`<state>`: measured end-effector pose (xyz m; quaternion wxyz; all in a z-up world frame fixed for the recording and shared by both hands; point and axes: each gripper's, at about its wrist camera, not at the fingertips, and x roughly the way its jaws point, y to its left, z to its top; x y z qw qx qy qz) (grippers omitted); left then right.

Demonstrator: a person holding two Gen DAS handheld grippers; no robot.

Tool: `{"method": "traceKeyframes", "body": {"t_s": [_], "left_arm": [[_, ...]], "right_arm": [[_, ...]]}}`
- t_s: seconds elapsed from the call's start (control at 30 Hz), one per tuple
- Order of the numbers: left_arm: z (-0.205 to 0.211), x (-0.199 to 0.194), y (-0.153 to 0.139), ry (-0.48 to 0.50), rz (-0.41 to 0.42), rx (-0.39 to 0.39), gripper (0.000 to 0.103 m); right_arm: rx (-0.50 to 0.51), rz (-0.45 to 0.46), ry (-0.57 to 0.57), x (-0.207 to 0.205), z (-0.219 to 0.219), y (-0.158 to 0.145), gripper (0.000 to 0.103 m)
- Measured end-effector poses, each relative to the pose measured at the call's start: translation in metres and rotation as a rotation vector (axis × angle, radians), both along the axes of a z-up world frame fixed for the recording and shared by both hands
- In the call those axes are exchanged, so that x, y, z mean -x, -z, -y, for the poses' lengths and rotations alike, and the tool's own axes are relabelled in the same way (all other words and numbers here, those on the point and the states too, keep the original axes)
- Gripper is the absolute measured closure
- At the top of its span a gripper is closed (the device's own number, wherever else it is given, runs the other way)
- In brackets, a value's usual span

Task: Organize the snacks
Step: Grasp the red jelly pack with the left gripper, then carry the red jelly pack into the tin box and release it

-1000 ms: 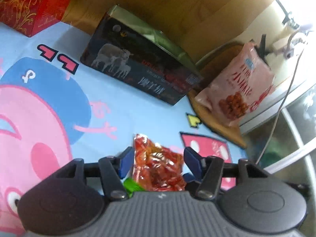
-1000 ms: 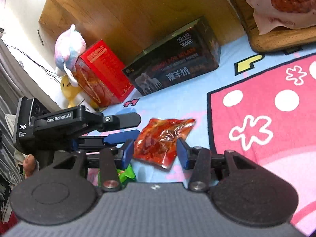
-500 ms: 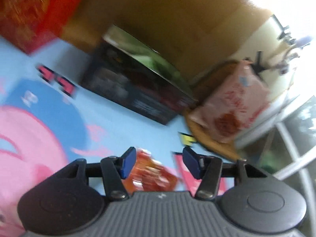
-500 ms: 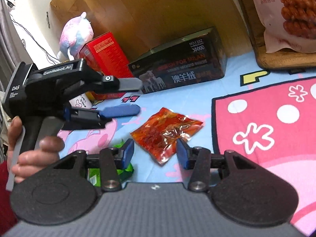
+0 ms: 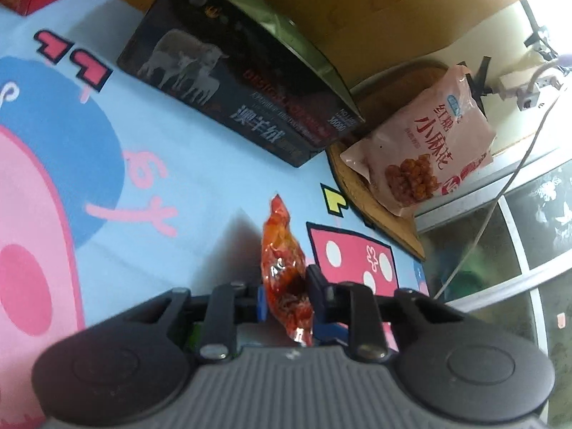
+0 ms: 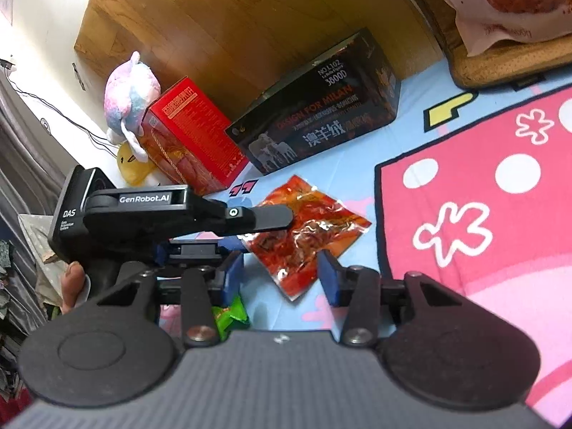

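A red snack packet stands on edge between my left gripper's blue fingers, which are shut on it. In the right wrist view the same packet is held by the left gripper just above the cartoon mat. My right gripper is open and empty, close behind the packet. A small green packet lies on the mat under its left finger. A pink bag of fried twists lies on a woven tray at the right.
A black box with sheep print stands on the mat by the wooden wall. A red box and a plush toy stand further left. The mat's right edge meets a window frame.
My left gripper has closed on the red packet and turned it on edge, lifting it slightly. My right gripper stays open behind it.
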<state>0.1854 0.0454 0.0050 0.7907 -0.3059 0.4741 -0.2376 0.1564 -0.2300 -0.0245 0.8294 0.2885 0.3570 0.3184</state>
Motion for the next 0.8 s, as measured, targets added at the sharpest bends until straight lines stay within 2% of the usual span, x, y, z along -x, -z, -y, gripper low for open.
{"method": "traceKeyframes", "body": {"t_s": [0.17, 0.27, 0.43, 0.5, 0.63, 0.8], "left_arm": [[-0.001, 0.001, -0.007, -0.002, 0.001, 0.061, 0.089], [-0.002, 0.005, -0.017, -0.003, 0.029, 0.088, 0.09], [-0.002, 0.009, -0.022, 0.02, 0.031, 0.142, 0.09], [0.0, 0.01, -0.023, 0.029, 0.037, 0.139, 0.09], [-0.006, 0.007, -0.037, 0.018, 0.08, 0.129, 0.089], [-0.014, -0.011, -0.069, -0.001, 0.17, 0.075, 0.087]], "right_arm": [[0.022, 0.027, 0.009, 0.001, 0.001, -0.002, 0.052], [0.011, 0.047, 0.017, 0.003, 0.004, -0.003, 0.049], [0.018, 0.029, -0.027, 0.0, 0.001, -0.002, 0.048], [0.007, 0.05, -0.033, 0.001, 0.002, -0.005, 0.052], [0.037, 0.108, 0.026, 0.002, 0.007, -0.02, 0.071], [0.103, 0.207, 0.025, -0.022, -0.004, -0.052, 0.075]]}}
